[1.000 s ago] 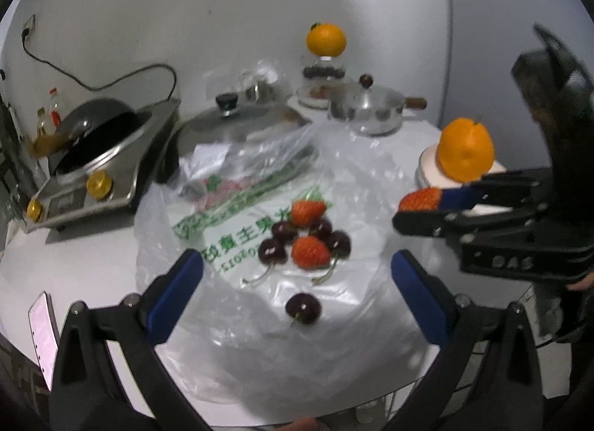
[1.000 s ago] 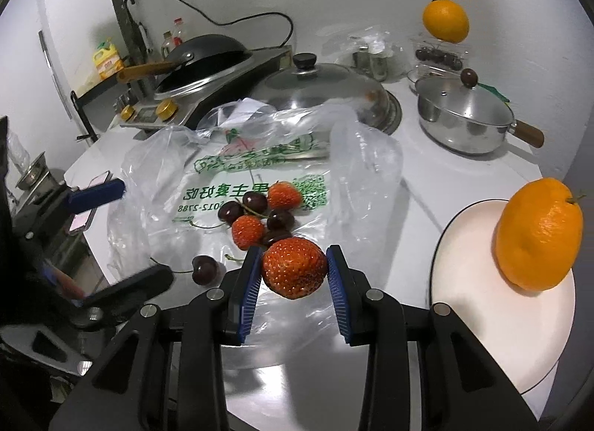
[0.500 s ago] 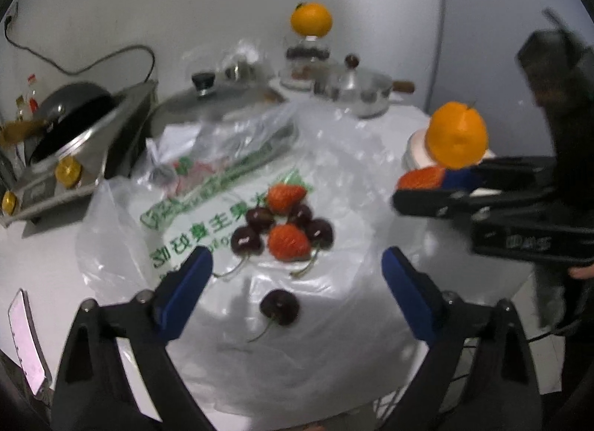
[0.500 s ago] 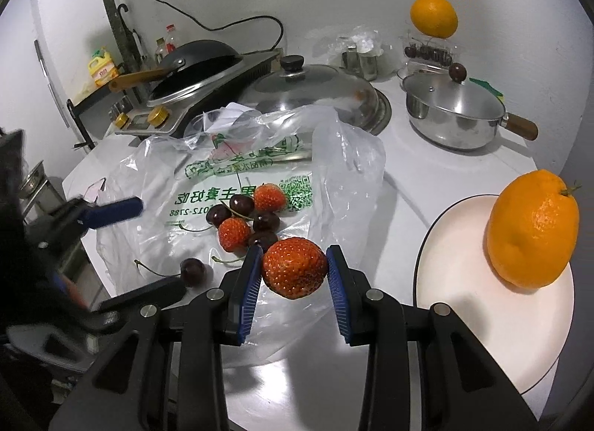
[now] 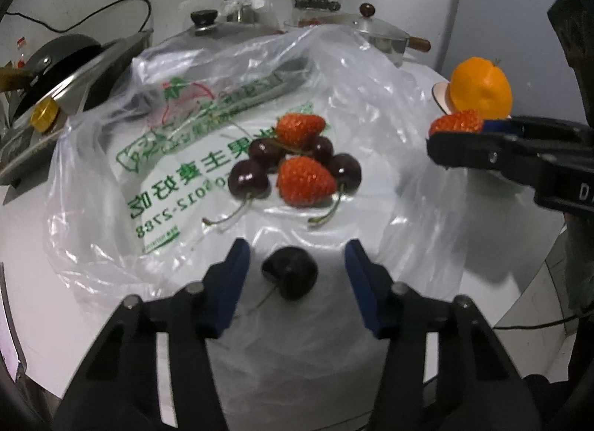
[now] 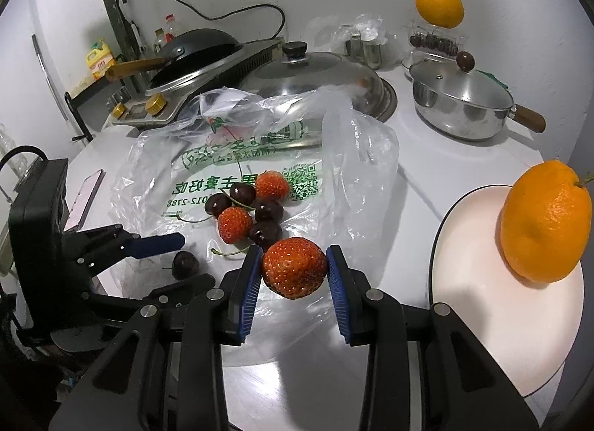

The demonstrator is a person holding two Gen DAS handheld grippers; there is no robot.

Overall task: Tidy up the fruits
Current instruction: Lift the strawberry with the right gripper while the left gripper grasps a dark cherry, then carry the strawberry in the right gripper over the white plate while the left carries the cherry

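Closing left hand-held gripper (image 5: 293, 275) tilted down w/ lone cherry (image 5: 289, 273) between, right hand-held gripper (image 6: 293, 269) clamping strawberry (image 6: 294, 267)

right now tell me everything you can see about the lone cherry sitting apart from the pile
The lone cherry is dark, almost black, glossy and round, with a thin pale stem trailing toward the camera. It lies on the clear plastic bag, apart from the pile of cherries and strawberries beyond it. It sits between the blue-padded fingers of the left gripper, which are closing on it, with a gap showing on both sides.
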